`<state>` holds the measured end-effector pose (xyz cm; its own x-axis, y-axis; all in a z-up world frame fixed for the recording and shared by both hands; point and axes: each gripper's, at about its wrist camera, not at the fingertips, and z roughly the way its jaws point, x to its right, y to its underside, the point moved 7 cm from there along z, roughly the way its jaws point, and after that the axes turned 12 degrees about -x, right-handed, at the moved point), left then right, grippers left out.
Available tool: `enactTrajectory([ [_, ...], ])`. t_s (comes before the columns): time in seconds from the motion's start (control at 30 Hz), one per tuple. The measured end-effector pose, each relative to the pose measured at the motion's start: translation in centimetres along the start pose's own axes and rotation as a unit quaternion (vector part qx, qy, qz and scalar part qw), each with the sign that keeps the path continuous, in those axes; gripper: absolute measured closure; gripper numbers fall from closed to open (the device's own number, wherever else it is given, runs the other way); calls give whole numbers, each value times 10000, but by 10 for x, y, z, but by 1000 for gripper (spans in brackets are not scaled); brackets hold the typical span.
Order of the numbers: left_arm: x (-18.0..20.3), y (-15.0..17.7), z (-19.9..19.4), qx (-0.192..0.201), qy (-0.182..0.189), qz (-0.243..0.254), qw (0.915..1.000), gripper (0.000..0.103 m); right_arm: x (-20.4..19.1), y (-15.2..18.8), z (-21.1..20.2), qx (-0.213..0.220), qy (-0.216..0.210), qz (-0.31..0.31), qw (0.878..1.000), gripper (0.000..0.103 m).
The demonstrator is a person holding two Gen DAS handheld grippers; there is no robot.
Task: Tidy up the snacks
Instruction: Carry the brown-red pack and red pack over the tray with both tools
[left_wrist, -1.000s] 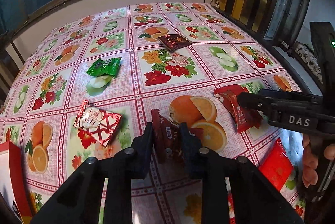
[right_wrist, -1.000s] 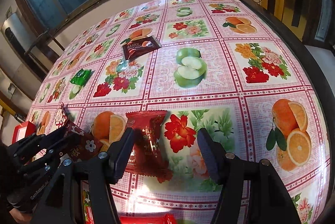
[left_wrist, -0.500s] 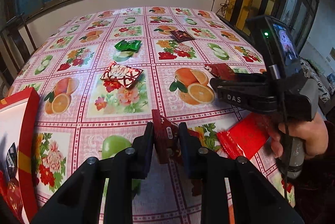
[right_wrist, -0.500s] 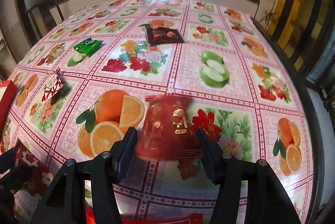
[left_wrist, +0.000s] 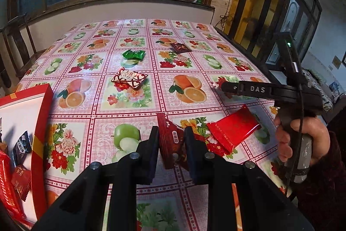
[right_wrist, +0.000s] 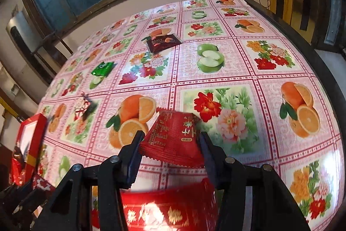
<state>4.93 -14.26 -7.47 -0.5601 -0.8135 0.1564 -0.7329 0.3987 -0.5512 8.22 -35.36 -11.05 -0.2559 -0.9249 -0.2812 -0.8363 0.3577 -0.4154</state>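
My left gripper [left_wrist: 170,136] is shut on a dark red snack packet [left_wrist: 170,144] and holds it upright above the flowered tablecloth [left_wrist: 129,105]. In the right wrist view, my right gripper [right_wrist: 172,136] grips a wide red snack packet [right_wrist: 175,123] by its two sides, raised off the cloth. The left wrist view shows the right gripper [left_wrist: 222,85] from the side, held by a hand [left_wrist: 302,140]. An open red box [left_wrist: 41,123] with several packets inside stands at the left edge, also seen as the red box [right_wrist: 32,133].
A bright red packet [left_wrist: 233,129] lies near the front edge, blurred as the red packet [right_wrist: 164,213]. Farther back lie a red-and-white packet [left_wrist: 129,77], a green packet [left_wrist: 133,54] and a dark brown packet [left_wrist: 180,47]. The table's dark edge [right_wrist: 324,71] runs along the right.
The right gripper has closed on the red packet and raised it off the cloth. The left gripper has drawn back and leftward with its packet, bringing the red box into view.
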Motion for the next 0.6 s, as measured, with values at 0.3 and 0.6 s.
enactTrajectory([
  [0.3, 27, 2, -42, 524, 90, 210, 9984, 81, -3, 59, -77, 543, -586, 101, 9968, 48],
  [0.6, 46, 11, -80, 883, 81, 439, 9951, 80, 4, 98, -106, 751, -577, 173, 9954, 48],
])
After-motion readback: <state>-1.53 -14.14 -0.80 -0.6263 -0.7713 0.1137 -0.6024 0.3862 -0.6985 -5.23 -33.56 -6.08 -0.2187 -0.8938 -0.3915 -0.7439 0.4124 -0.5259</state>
